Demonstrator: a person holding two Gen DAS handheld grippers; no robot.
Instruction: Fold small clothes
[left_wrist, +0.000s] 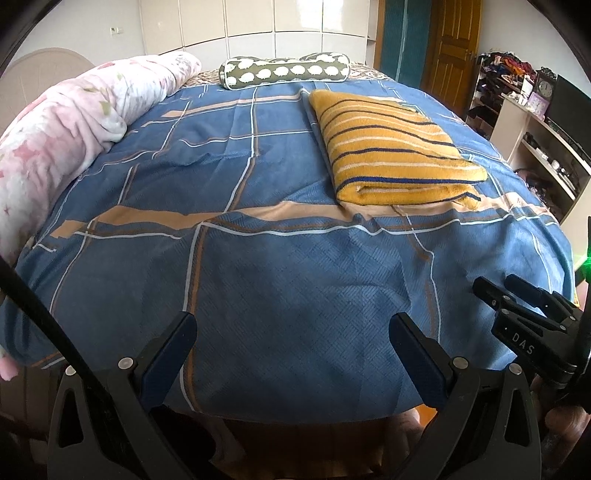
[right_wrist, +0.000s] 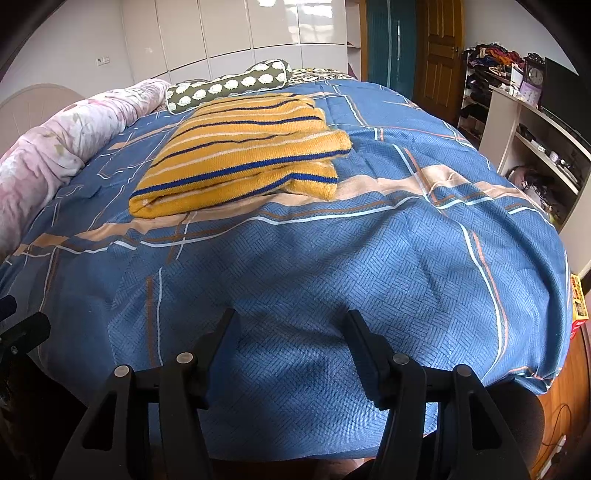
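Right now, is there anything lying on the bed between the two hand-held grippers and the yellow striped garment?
Nothing visible. Only bare blue bedspread lies between the open left hand-held gripper, the open right hand-held gripper and the yellow striped garment. The rolled pink blanket and the patterned bolster are off to the side and behind.

Both cameras sit just behind their tongs at the foot of the bed, low and close to its near edge, looking along the bedspread toward the wardrobe wall. The left view looks past the left tongs, with the right tongs beside them. The right view looks past its own tongs. Both share the striped sweater, ahead of the tongs.
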